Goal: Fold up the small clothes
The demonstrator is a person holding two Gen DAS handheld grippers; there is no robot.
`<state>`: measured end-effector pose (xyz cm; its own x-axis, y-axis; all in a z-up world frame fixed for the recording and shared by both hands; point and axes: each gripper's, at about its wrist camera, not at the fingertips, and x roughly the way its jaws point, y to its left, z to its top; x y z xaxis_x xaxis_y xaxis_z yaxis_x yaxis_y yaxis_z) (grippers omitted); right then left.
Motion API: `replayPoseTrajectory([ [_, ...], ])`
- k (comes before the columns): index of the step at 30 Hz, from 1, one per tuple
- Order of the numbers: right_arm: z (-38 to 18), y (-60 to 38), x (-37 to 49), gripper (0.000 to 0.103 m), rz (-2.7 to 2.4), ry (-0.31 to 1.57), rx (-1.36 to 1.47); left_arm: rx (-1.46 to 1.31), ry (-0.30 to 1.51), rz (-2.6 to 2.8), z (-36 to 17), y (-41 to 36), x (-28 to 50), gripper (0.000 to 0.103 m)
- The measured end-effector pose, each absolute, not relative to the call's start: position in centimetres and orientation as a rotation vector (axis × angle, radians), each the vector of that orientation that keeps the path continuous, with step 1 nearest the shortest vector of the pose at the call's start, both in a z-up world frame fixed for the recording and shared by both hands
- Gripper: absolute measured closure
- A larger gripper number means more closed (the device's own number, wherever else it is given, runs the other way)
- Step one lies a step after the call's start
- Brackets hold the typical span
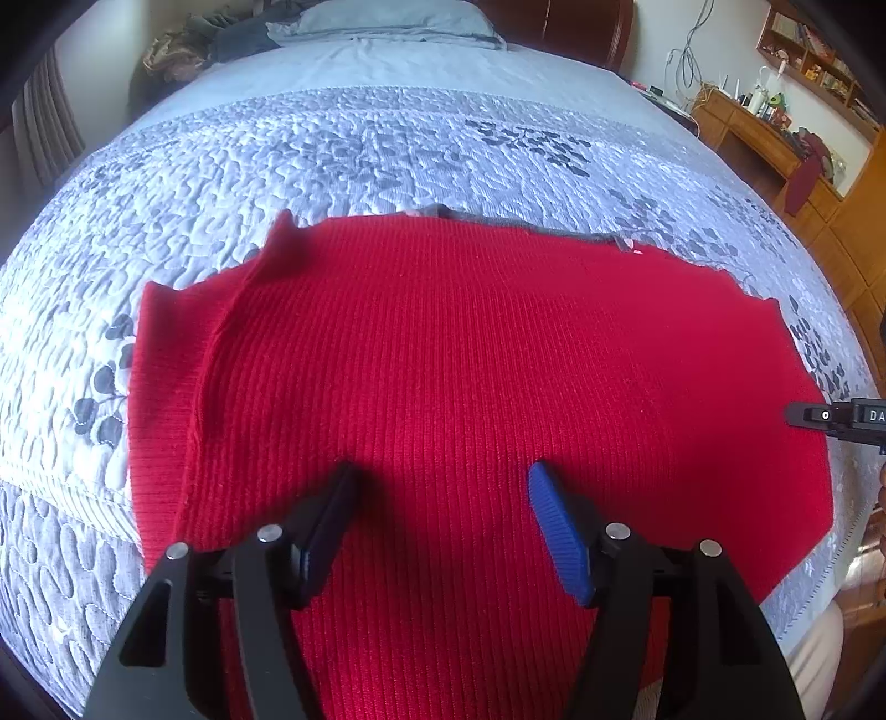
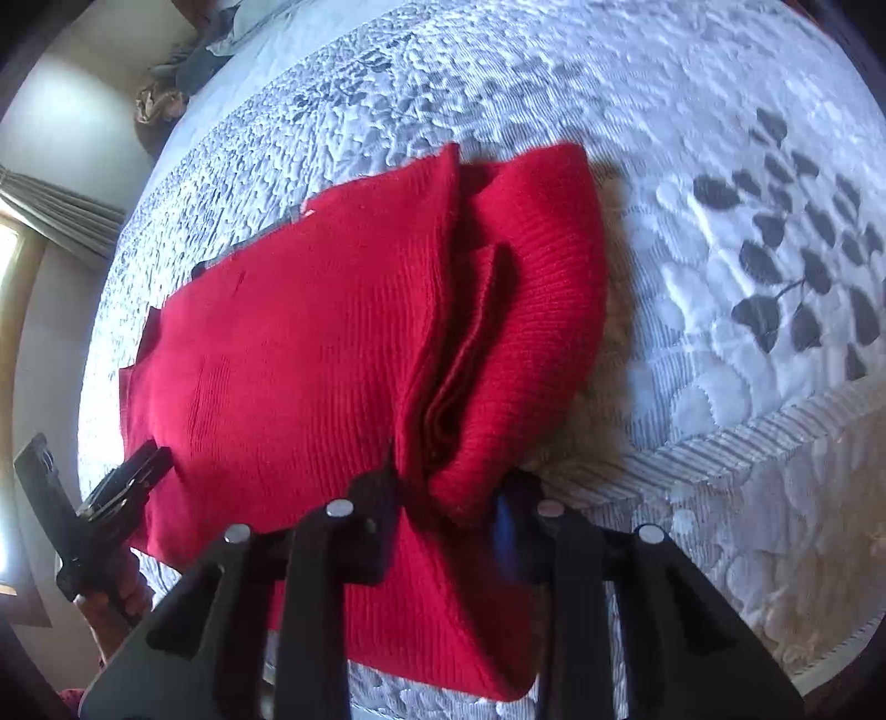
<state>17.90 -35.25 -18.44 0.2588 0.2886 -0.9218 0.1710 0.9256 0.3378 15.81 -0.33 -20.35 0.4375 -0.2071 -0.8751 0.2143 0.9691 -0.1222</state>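
A red ribbed knit garment [image 1: 470, 376] lies spread on the quilted bed [image 1: 332, 149]. My left gripper [image 1: 440, 487] is open just above its near part, holding nothing. In the right wrist view the garment's right side [image 2: 526, 288] is bunched and lifted into a fold. My right gripper [image 2: 451, 498] is shut on that bunched red fabric. The left gripper shows at the left of the right wrist view [image 2: 138, 471], over the garment's edge. The right gripper's body shows at the right edge of the left wrist view [image 1: 841, 418].
The bed's front edge [image 2: 747, 432] runs close below the garment. A pillow [image 1: 387, 19] and piled clothes [image 1: 221, 39] lie at the bed's head. A wooden desk with clutter [image 1: 775, 133] stands to the right.
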Motion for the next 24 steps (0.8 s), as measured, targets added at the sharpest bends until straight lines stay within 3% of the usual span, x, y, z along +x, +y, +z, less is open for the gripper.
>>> replayPoseTrajectory([
  [5, -18.3, -34.8, 18.5, 0.081, 0.041, 1.36, 0.396, 0.016, 1.092, -0.276, -20.5, -0.5, 15.8, 0.033],
  [13, -12.3, -31.3, 20.2, 0.082, 0.044, 1.341, 0.28, -0.063, 1.085, -0.295, -18.1, 3.0, 15.5, 0.033],
  [24, -9.0, -14.1, 24.3, 0.082, 0.241, 1.332, -0.001, -0.219, 1.038, -0.21, -15.2, 11.5, 14.1, 0.033],
])
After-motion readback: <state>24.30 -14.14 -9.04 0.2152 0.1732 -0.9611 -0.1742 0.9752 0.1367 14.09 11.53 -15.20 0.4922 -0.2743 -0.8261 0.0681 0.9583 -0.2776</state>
